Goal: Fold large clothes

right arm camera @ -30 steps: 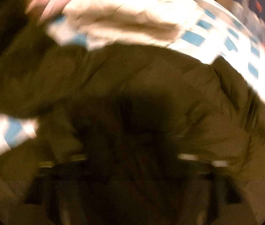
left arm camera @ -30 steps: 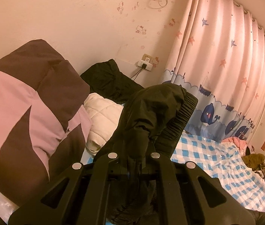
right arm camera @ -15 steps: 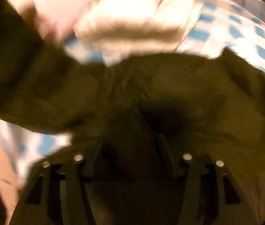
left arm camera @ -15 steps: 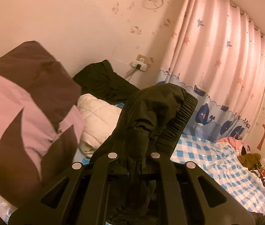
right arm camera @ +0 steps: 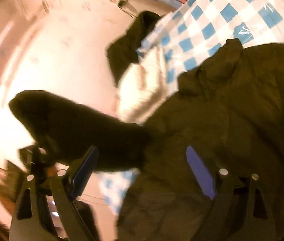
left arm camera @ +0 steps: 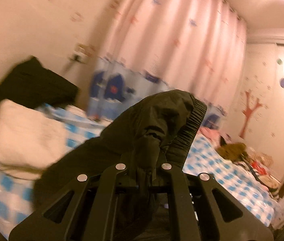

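A large dark olive-black jacket (right arm camera: 232, 104) lies on the blue-and-white checked bed sheet (right arm camera: 212, 20). My left gripper (left arm camera: 145, 160) is shut on the jacket's sleeve end (left arm camera: 158, 120), whose ribbed cuff (left arm camera: 190, 132) stands up above the fingers, lifted off the bed. In the right wrist view that sleeve (right arm camera: 77, 124) stretches out to the left. My right gripper (right arm camera: 142, 168) is open above the jacket, its blue pads (right arm camera: 200, 172) wide apart with nothing between them.
A white quilted garment (left arm camera: 27, 132) and a black garment (left arm camera: 33, 82) lie by the wall at the left. A pink curtain (left arm camera: 172, 50) hangs behind the bed. More clothes (left arm camera: 232, 150) are piled at the far right of the bed.
My right gripper has opened and let go of the jacket, and its view has swung. My left gripper has turned right with the sleeve; the pink-and-brown pillow has left its view.
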The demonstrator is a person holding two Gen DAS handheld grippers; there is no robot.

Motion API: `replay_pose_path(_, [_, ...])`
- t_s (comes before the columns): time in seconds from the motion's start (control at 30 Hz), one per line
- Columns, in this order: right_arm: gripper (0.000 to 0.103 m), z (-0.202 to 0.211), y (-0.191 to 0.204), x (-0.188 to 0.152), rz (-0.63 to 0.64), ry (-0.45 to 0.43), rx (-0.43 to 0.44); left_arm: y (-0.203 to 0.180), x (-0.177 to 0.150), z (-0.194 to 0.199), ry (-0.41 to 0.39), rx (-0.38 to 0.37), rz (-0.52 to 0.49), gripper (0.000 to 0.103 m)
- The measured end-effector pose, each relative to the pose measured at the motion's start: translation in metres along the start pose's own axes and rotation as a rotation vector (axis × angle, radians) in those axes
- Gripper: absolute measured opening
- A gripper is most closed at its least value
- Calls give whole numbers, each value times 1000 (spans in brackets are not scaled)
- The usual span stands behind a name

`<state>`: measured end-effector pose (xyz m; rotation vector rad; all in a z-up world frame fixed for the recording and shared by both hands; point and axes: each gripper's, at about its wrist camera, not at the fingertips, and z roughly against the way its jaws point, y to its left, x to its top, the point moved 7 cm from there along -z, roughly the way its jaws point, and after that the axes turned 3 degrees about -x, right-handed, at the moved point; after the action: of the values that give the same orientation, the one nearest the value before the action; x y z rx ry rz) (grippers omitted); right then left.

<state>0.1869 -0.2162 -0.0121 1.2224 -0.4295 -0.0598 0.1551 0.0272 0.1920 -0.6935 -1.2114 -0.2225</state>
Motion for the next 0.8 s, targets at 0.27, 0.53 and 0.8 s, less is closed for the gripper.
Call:
replay_pose_path(0.27, [92,50,-16,23,-104,-81,228,-70,-112,-140,259,-123,26,5])
replay_pose_path(0.53, [96,67,-22,34,-101,-117,268,-60,-185,-184,386,-97,64,5])
replay_pose_path(0.8, [39,56,-19,29,19,-145,117,-54,-191,-181,431,-104,32,5])
